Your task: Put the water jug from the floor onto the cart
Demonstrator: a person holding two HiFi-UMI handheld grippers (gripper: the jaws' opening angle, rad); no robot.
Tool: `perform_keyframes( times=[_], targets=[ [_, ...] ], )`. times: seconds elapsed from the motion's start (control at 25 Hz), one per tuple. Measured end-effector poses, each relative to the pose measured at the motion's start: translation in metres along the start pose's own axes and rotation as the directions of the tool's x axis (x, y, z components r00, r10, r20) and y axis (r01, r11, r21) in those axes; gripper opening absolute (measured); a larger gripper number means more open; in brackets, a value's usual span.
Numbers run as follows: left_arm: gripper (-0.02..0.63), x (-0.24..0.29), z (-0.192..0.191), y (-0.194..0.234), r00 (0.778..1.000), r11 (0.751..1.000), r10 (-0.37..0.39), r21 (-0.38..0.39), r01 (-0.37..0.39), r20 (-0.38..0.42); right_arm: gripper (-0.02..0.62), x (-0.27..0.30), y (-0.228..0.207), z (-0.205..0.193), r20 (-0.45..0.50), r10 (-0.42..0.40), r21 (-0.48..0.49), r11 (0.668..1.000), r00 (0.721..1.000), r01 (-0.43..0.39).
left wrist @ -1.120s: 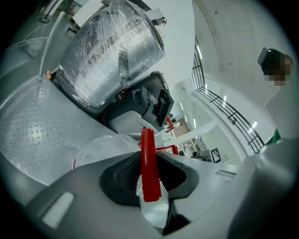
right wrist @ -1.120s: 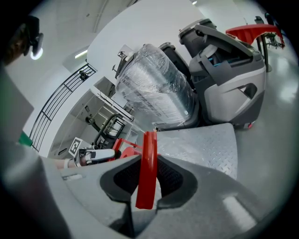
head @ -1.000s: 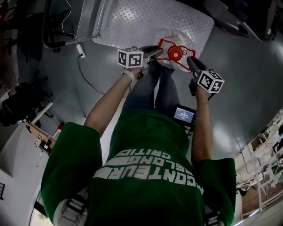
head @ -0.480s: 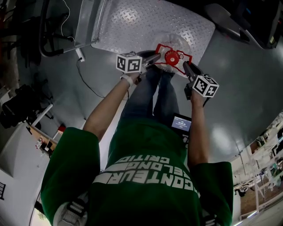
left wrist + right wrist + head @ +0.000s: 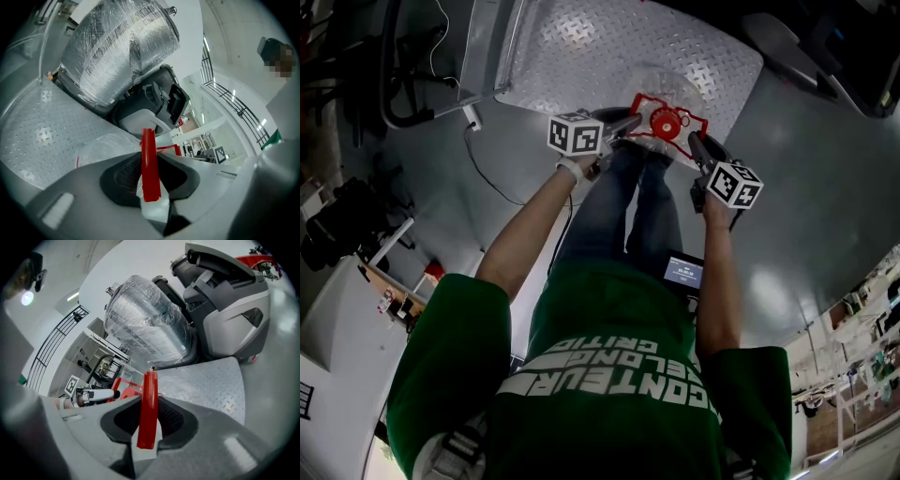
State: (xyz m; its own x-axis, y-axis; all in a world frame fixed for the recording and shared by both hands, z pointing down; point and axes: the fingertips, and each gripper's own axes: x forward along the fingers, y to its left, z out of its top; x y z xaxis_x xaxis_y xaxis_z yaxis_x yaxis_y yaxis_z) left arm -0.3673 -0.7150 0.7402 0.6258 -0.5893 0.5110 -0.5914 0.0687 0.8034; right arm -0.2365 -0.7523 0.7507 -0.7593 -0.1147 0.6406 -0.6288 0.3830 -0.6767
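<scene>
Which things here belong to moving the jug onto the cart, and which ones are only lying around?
Belong to the job:
- water jug and its red handle frame
- cart platform
- left gripper and right gripper, both clamped on that frame

Just lying about:
- white plug with its cable on the floor
- film-wrapped machine
- grey machine

Head view steeply downward, 2 gripper views close along jaws, sharing cart (image 5: 609,47)
</scene>
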Motion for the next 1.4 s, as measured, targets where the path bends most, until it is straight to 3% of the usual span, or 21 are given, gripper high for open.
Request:
perform_keyframes(
  times=[0.44,0.6,0.8,1.08,1.4],
  targets=[
    [0.104,0.007,0.001,0.014,1.000,1.000,0.009,-0.013,-0.009,-0.010,0.072,0.008,-0.006,0.000,-0.016,-0.011,0.018,1.000,1.000,0.011],
    [0.095,0.006,0.002,0.023,0.999,0.999,0.034,-0.039,-0.033,0.017,0.072,0.011,-0.016,0.000,0.004,-0.020,0.072,0.997,1.000,0.019],
    [0.123,0.009,0.007,0.025,0.997,0.996,0.083,0.034,-0.083,-0.008,0.079,0.013,-0.023,-0.005,-0.026,-0.040,0.113,0.993,0.999,0.043],
    [0.200,0.009,0.016,0.023,0.991,0.986,0.132,0.097,-0.133,0.014,0.163,0.005,-0.029,-0.003,-0.031,-0.092,0.102,0.990,0.995,0.095],
    [0.190,-0.006,0.030,0.019,0.973,0.961,0.221,0.156,-0.229,0.066,0.172,-0.028,-0.041,0.013,-0.027,-0.142,0.051,0.988,0.989,0.144]
  ],
)
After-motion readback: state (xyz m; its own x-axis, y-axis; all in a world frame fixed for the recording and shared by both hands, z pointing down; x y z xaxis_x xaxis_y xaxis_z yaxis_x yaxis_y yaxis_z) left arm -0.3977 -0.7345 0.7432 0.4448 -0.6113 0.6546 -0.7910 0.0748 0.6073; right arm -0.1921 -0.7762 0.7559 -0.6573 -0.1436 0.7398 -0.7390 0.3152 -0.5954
